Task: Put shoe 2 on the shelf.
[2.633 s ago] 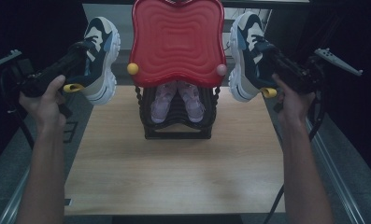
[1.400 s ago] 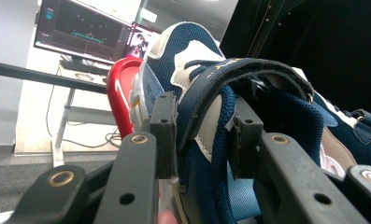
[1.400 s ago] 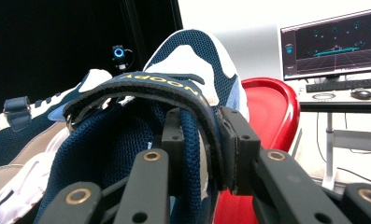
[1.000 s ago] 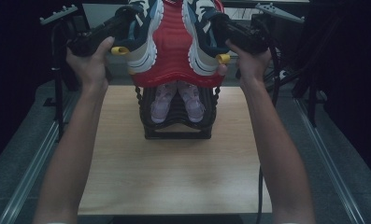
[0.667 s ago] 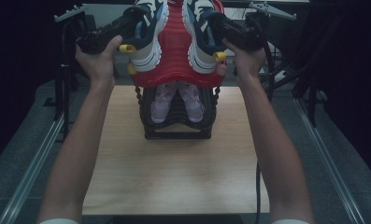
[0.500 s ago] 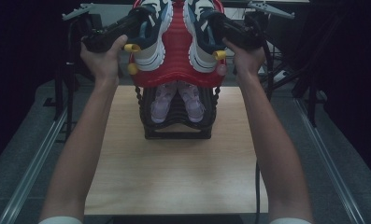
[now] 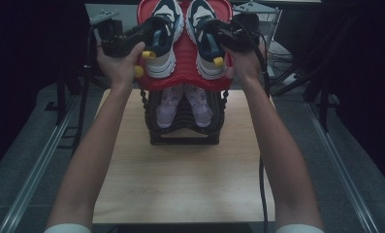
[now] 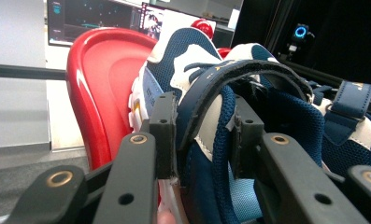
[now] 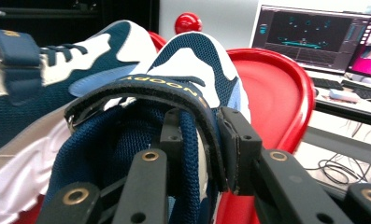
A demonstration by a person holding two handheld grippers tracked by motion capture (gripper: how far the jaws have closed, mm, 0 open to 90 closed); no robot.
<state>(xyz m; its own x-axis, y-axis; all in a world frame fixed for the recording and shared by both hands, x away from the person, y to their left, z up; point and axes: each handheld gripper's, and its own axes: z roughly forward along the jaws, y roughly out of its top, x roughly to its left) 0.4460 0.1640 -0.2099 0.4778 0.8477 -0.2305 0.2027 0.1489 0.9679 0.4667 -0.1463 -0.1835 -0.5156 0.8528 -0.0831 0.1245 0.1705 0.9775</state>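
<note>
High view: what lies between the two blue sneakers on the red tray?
Only a bare strip of the red tray separates the left sneaker from the right sneaker.

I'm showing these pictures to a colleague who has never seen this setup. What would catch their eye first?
Probably the glossy red wavy-edged tray topping the black shoe rack at the table's far end. On it sit two navy-and-white strap sneakers side by side, the left sneaker clamped by the left gripper, the right sneaker by the right gripper. Pale pink shoes sit below.
</note>
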